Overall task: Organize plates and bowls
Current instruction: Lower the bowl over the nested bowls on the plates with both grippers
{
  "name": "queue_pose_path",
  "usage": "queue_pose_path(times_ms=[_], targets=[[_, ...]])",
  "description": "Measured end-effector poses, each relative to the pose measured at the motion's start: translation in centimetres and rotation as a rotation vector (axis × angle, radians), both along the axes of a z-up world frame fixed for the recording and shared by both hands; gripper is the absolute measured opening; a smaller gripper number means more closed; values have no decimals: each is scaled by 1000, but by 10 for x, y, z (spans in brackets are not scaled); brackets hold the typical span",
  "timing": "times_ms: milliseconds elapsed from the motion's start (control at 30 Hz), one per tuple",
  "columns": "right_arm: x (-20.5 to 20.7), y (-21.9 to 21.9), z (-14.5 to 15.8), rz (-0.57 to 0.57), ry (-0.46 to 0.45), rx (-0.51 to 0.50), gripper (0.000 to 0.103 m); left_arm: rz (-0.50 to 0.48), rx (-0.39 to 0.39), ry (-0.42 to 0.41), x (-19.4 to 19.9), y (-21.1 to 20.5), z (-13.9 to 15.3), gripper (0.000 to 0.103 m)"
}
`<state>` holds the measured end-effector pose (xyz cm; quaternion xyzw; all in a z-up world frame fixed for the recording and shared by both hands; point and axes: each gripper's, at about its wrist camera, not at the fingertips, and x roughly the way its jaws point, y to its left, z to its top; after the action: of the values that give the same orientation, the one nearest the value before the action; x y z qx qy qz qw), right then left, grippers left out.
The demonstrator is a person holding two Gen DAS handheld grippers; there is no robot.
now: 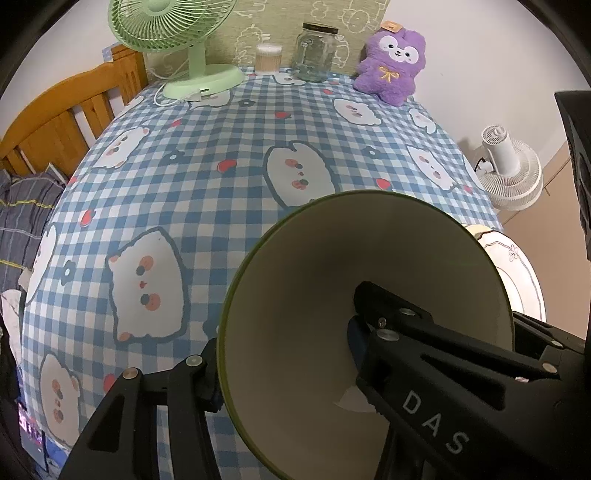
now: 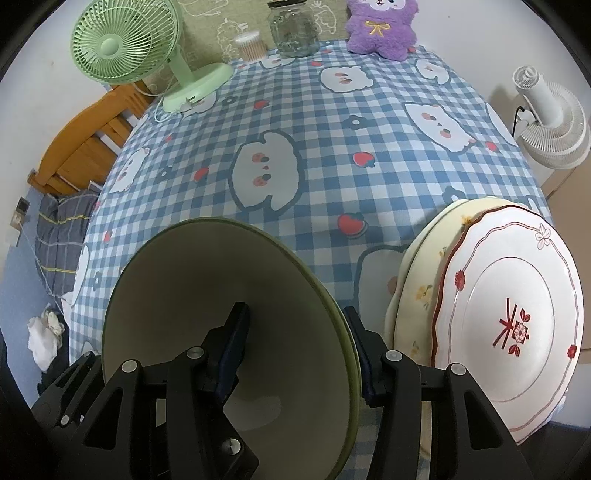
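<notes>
Both claws, left claw and right claw, clamp the green bowl by opposite rims. Judged next: carry it right, beside the plates.

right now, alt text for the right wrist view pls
The right gripper clamps the rim of a green bowl over a blue checked tablecloth. Stacked plates sit just right; a green fan, glass jar and purple plush line the far edge.

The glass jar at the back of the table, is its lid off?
No, the glass jar wears a dark lid on top.
</notes>
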<state>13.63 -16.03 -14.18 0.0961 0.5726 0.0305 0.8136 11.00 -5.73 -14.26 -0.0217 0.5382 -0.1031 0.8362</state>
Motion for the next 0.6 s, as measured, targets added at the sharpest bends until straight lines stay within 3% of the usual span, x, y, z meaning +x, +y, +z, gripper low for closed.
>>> queue_pose_path(times_ms=[600], targets=[[-14, 10, 63, -34, -99, -15, 54, -7, -22, -99, -7, 9, 52, 56]])
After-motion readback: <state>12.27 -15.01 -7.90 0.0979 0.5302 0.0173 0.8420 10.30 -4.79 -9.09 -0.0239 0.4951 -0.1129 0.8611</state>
